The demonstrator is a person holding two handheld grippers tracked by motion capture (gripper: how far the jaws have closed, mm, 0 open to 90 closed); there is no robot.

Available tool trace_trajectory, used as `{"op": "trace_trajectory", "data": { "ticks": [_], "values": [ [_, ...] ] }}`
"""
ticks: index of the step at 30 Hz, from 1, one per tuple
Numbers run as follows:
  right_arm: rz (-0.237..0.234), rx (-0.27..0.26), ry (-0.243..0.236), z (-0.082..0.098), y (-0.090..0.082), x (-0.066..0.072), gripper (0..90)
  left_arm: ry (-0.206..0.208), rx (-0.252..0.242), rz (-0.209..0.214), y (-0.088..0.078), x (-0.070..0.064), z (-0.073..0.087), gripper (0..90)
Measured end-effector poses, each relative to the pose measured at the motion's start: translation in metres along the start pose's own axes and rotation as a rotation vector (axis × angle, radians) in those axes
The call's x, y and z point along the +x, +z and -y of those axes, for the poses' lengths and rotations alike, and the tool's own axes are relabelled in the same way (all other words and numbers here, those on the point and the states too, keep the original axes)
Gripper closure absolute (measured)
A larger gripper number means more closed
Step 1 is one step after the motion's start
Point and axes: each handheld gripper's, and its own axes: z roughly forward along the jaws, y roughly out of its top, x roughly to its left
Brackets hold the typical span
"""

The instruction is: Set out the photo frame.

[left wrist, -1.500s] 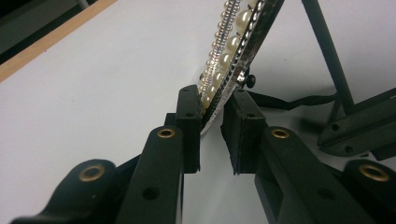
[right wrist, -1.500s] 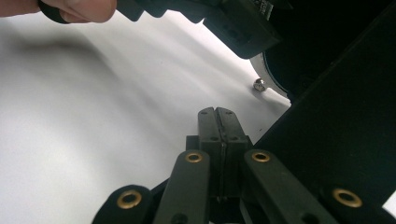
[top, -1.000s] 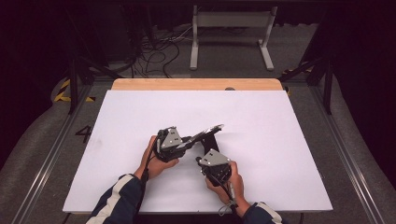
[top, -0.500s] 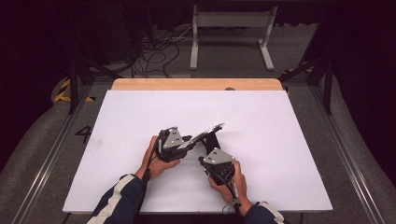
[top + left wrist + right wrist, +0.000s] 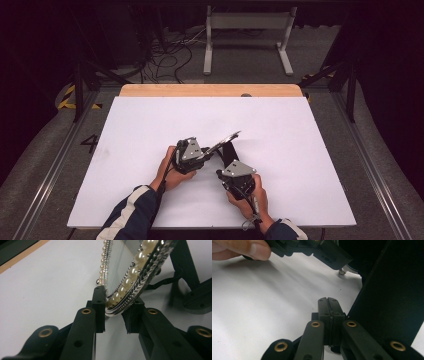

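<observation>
A pearl-edged silver picture frame [image 5: 226,141] stands tilted above the white table. My left gripper [image 5: 209,155] is shut on its lower edge. In the left gripper view the frame [image 5: 140,262] rises from between the jaws of the left gripper [image 5: 115,315], which have just been closing on it. The frame's black back stand [image 5: 229,152] hangs down toward the table. My right gripper [image 5: 222,172] sits just beside it, shut with its pads [image 5: 323,307] pressed together on nothing. In the right gripper view the stand [image 5: 387,302] is the dark panel at the right.
A white sheet [image 5: 150,125] covers the table, with a wooden strip [image 5: 210,90] along its far edge. Beyond it lie cables [image 5: 170,55] and a metal stand [image 5: 247,30] on the floor. Rails [image 5: 50,170] run along both sides.
The right gripper has edged slightly to the right. The left gripper and the frame stay where they were.
</observation>
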Motion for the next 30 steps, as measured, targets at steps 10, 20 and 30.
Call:
{"op": "trace_trajectory", "data": {
  "ticks": [10, 20, 30],
  "values": [
    [0.006, 0.006, 0.015, 0.002, -0.002, -0.008, 90.0, 0.067, 0.028, -0.013, -0.001, -0.004, -0.002, 75.0],
    [0.002, 0.005, 0.014, 0.003, -0.004, -0.018, 90.0, 0.110, 0.043, -0.020, -0.004, -0.008, -0.005, 75.9],
    [-0.030, 0.004, 0.037, 0.005, -0.006, -0.028, 90.0, 0.095, 0.025, 0.027, -0.005, -0.008, -0.004, 76.1]
  ]
}}
